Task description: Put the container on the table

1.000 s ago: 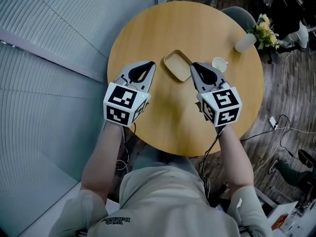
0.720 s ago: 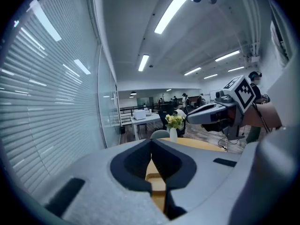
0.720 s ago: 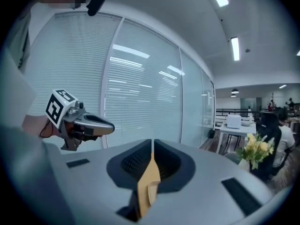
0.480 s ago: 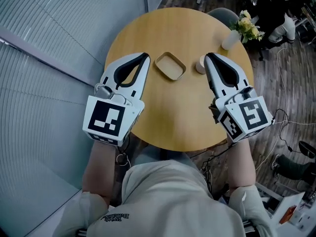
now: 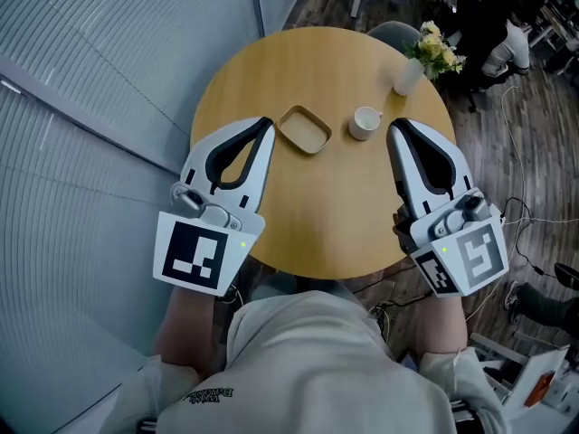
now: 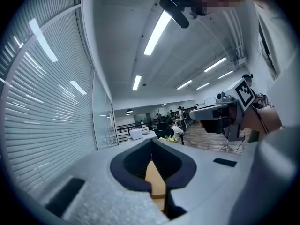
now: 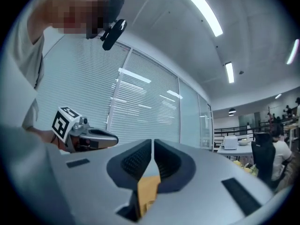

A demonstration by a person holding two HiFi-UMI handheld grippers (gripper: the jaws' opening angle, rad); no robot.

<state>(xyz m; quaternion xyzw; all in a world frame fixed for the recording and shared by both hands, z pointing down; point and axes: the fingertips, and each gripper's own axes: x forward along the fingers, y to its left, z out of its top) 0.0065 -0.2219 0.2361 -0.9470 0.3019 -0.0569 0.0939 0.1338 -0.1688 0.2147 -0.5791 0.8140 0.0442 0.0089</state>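
You hold your left tool [image 5: 263, 125] and right tool [image 5: 396, 127] over the near half of the round wooden desk [image 5: 335, 215]. Each has its jaws brought together, with nothing between them. The container [image 5: 304, 129], a shallow tan tray, sits flat on the desk between the two tools, nearer your left one and touching neither. A white cup [image 5: 365, 122] stands just to its right, close to your right tool's tip. A vase of yellow flowers [image 5: 418, 57] stands at the far edge.
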